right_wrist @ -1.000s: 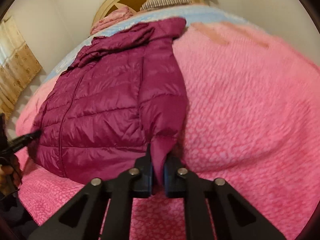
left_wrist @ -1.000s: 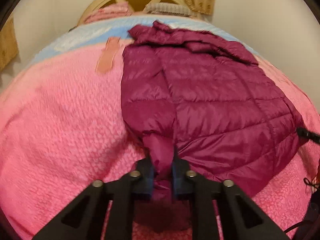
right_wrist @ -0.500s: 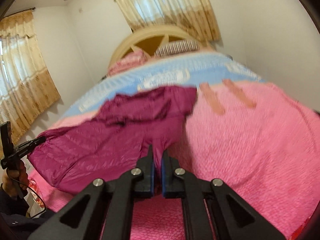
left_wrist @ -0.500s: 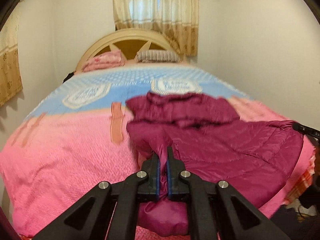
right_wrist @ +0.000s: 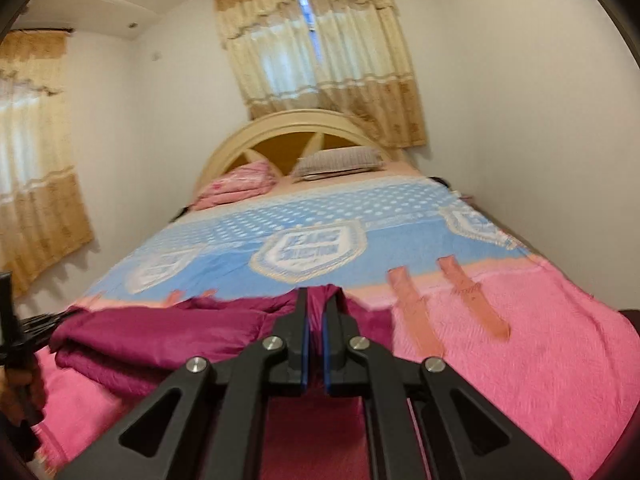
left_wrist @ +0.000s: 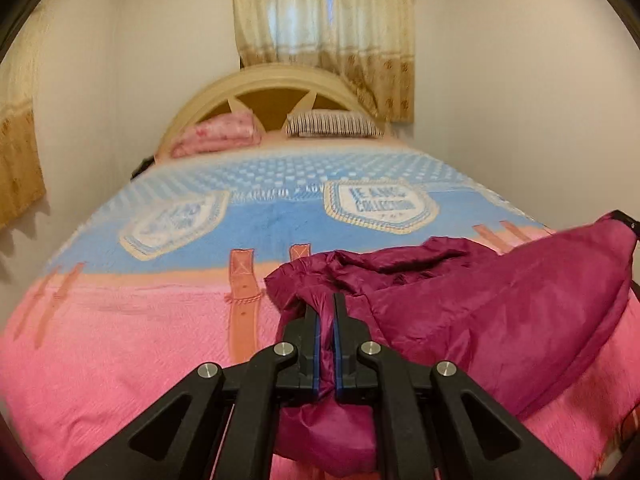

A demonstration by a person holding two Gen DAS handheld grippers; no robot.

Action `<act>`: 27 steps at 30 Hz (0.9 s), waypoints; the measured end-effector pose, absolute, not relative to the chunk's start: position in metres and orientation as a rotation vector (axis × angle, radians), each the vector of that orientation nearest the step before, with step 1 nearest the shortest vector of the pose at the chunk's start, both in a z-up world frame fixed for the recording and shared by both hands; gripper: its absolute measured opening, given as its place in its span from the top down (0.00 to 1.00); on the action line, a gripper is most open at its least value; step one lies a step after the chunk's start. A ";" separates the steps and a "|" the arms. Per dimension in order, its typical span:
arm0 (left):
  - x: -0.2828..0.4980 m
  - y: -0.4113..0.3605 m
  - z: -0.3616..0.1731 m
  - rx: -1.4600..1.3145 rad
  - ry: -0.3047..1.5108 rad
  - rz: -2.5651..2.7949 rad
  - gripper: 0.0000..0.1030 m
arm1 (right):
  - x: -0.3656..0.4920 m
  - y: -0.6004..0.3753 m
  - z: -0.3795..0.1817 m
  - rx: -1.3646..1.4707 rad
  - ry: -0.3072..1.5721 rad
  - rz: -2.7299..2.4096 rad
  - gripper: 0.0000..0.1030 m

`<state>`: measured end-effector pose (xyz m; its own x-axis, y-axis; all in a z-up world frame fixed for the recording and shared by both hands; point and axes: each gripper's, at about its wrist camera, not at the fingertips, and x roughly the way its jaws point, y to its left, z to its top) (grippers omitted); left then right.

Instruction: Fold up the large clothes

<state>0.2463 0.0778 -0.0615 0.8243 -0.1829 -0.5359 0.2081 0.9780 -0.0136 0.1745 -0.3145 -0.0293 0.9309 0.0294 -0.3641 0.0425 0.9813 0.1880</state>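
Note:
A magenta quilted puffer jacket [left_wrist: 500, 312] lies on the pink part of the bed, its near hem lifted and doubling toward the collar. My left gripper [left_wrist: 326, 300] is shut on one hem corner. My right gripper [right_wrist: 316, 294] is shut on the other hem corner; the jacket also shows in the right wrist view [right_wrist: 160, 340], bunched low at left. In the left wrist view the far right corner of the jacket is held up by the other gripper [left_wrist: 628, 224]. The fabric under both grippers hides part of the bed.
The bed has a pink and blue blanket [left_wrist: 120, 340], a cream headboard [left_wrist: 276, 80], a pink pillow [left_wrist: 216, 136] and a striped pillow [left_wrist: 332, 124]. White walls stand close on both sides. Curtains [right_wrist: 320, 52] hang behind the headboard and at the left [right_wrist: 36, 152].
Both grippers lifted the jacket's hem off the bed and carried it toward the headboard. The views tilted up from looking down on the flat jacket to level with the bed.

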 end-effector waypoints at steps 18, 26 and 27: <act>0.381 0.097 -0.095 -0.039 0.516 0.326 0.07 | 0.341 -0.357 -0.109 0.272 0.555 -0.165 0.43; 0.357 0.105 -0.079 -0.072 0.408 0.372 0.07 | 0.304 -0.349 -0.091 0.257 0.501 -0.220 0.37; 0.353 0.095 -0.082 -0.067 0.407 0.327 0.07 | 0.298 -0.338 -0.090 0.251 0.499 -0.195 0.30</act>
<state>0.3532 0.0952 -0.0822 0.8666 0.2990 -0.3995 -0.3258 0.9454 0.0009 0.2978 -0.3378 -0.0898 0.8603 -0.1234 -0.4946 0.2450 0.9509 0.1889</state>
